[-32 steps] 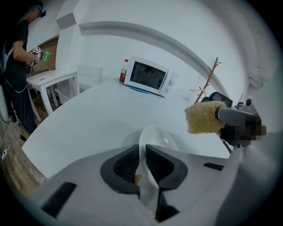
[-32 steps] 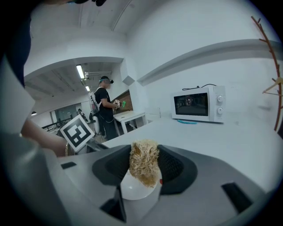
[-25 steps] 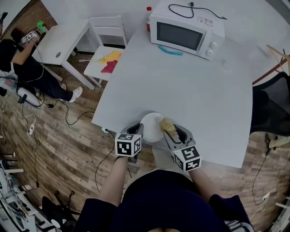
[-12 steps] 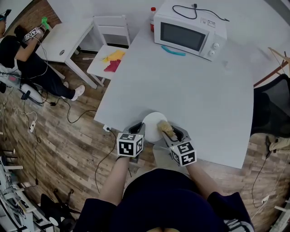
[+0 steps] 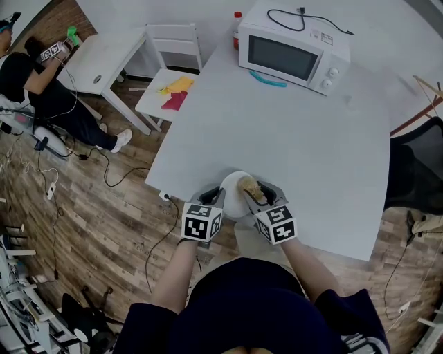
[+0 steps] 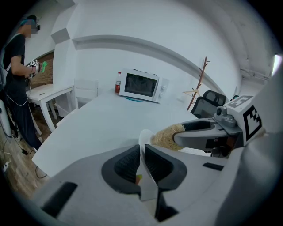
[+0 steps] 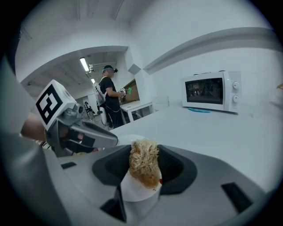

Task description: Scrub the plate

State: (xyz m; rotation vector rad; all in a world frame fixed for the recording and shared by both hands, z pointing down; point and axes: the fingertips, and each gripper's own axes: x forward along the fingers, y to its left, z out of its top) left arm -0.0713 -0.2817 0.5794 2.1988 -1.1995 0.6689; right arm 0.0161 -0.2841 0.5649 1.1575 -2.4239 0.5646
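Observation:
A white plate (image 5: 232, 195) is held above the near edge of the grey table (image 5: 291, 131). My left gripper (image 5: 213, 198) is shut on its left rim; the plate (image 6: 146, 163) shows edge-on between the pads. My right gripper (image 5: 253, 193) is shut on a tan fibrous scrubber (image 5: 250, 189), which rests against the plate's face. In the right gripper view the scrubber (image 7: 143, 164) stands between the pads with the plate (image 7: 138, 192) just under it. The scrubber (image 6: 167, 137) and the right gripper (image 6: 208, 132) also show in the left gripper view.
A white microwave (image 5: 291, 52) stands at the table's far end with a teal tool (image 5: 268, 79) before it and a red-capped bottle (image 5: 237, 19) beside it. A white chair (image 5: 169, 90) with coloured cloths and a small white table (image 5: 104, 59) stand left, where a person (image 5: 41, 83) sits.
The right gripper with the scrubber has slid leftward and a little farther up across the plate's face. The left gripper keeps its hold on the rim.

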